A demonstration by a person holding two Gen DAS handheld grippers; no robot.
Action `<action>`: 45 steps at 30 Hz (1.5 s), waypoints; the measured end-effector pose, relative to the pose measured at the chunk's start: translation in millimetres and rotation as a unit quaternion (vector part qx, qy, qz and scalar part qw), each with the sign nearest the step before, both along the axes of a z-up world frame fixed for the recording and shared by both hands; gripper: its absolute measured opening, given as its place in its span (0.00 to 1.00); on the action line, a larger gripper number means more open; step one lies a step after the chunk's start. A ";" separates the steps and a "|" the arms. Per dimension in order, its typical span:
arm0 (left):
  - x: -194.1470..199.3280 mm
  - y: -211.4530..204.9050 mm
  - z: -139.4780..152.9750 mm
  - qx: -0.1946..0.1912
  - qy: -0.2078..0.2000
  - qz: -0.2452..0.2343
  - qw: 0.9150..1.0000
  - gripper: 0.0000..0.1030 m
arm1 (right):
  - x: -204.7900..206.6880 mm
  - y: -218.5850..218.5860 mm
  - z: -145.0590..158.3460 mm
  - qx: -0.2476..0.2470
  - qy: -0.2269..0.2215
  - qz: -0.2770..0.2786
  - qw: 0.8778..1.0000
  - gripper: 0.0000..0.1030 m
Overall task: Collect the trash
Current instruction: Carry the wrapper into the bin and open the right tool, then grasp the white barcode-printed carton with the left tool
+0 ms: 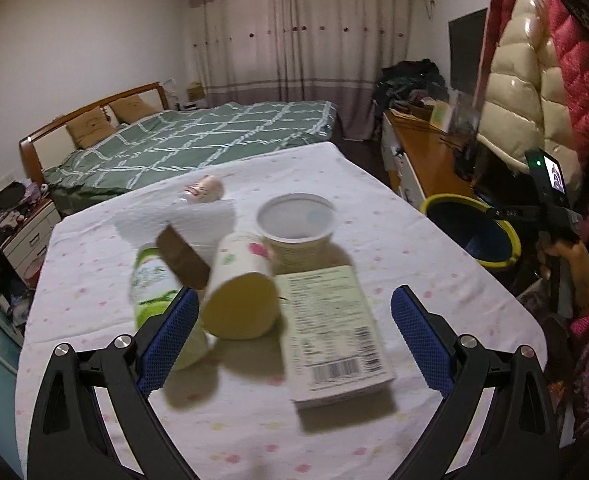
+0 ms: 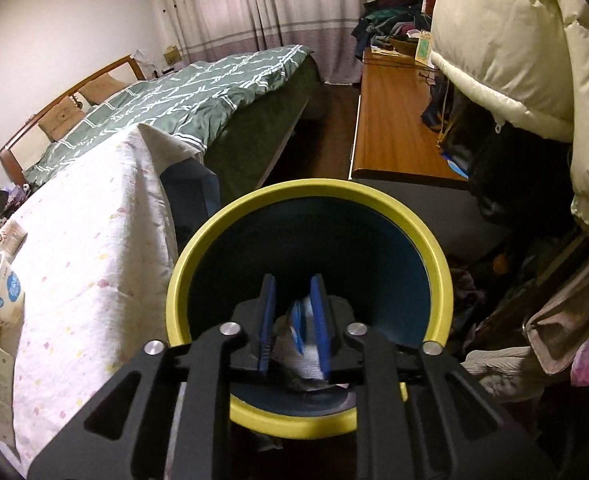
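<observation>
Right tool (image 2: 296,316) over bin (image 2: 440,264) | pinching white wrapper (image 2: 304,354)

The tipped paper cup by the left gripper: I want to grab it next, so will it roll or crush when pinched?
The paper cup lies on its side on the tablecloth, so a nudge would probably roll it. Its thin open mouth looks easy to crush. It looks empty, so it is probably light for the open left gripper.
</observation>
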State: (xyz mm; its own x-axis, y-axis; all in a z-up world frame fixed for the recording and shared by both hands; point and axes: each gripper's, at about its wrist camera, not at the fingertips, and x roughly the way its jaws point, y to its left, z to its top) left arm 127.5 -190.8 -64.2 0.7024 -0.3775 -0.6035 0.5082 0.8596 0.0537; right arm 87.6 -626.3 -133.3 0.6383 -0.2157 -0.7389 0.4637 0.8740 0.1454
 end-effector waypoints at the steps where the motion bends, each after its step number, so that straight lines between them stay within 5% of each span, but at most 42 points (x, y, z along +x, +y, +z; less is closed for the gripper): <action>1: -2.1 -4.3 -0.4 0.001 0.003 -0.002 1.000 0.93 | -0.7 0.1 0.7 0.002 -0.001 0.001 1.000 0.19; 38: 56.7 -44.6 -85.1 0.057 0.152 0.051 0.985 0.92 | -16.2 15.9 5.9 0.042 -0.022 0.040 0.998 0.24; 45: 60.8 -46.1 -88.6 0.059 0.155 0.050 0.985 0.71 | -19.3 13.9 3.8 0.047 -0.020 0.041 0.998 0.24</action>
State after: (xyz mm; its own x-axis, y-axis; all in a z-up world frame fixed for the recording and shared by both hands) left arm 188.3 -236.9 -152.8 0.5078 -0.2312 -0.8299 0.4293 0.9031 0.0111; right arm 68.3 -612.4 -129.5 0.6802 -0.0930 -0.7271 0.3837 0.8903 0.2451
